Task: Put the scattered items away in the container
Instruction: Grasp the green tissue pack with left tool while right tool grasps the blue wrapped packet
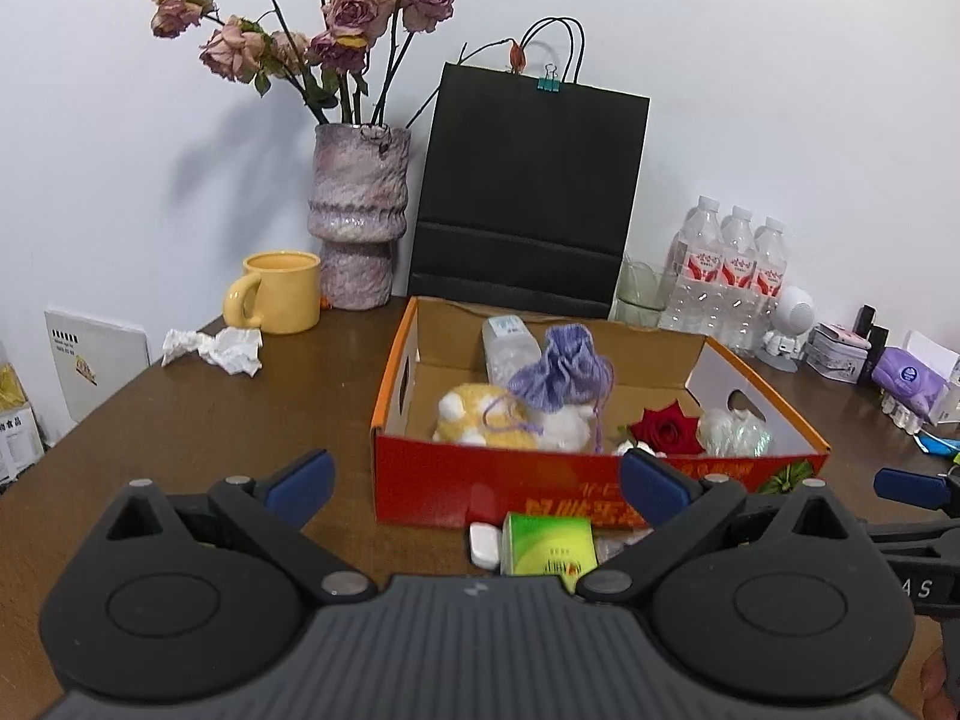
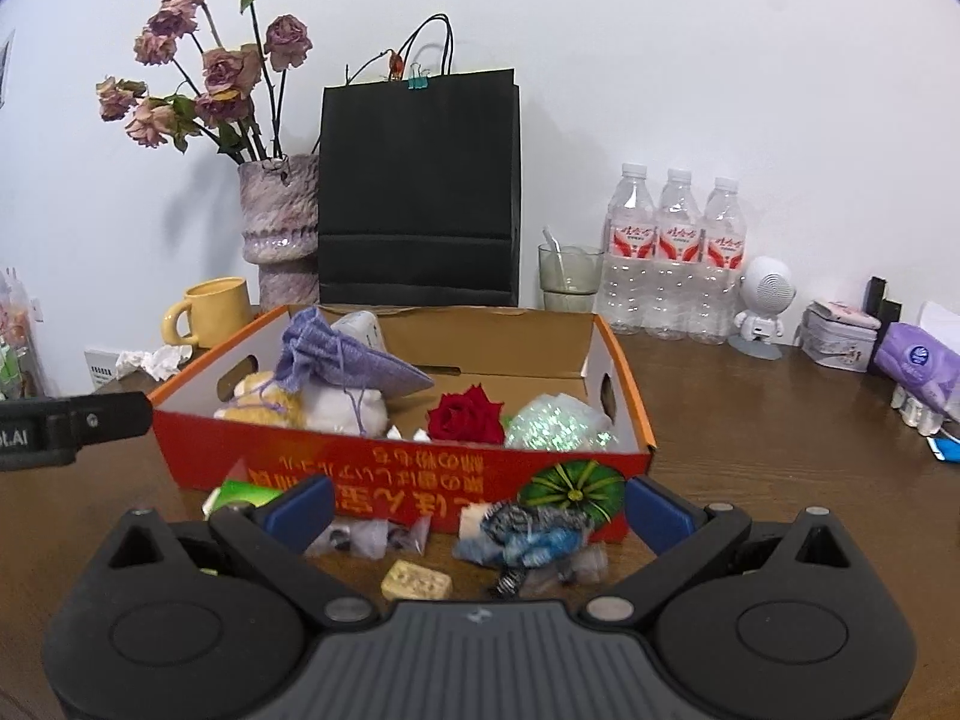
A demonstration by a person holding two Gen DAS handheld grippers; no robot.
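Brown table, vase, black bag

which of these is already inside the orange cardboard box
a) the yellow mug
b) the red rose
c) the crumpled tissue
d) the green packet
b: the red rose lies inside the orange cardboard box, next to the purple drawstring pouch.
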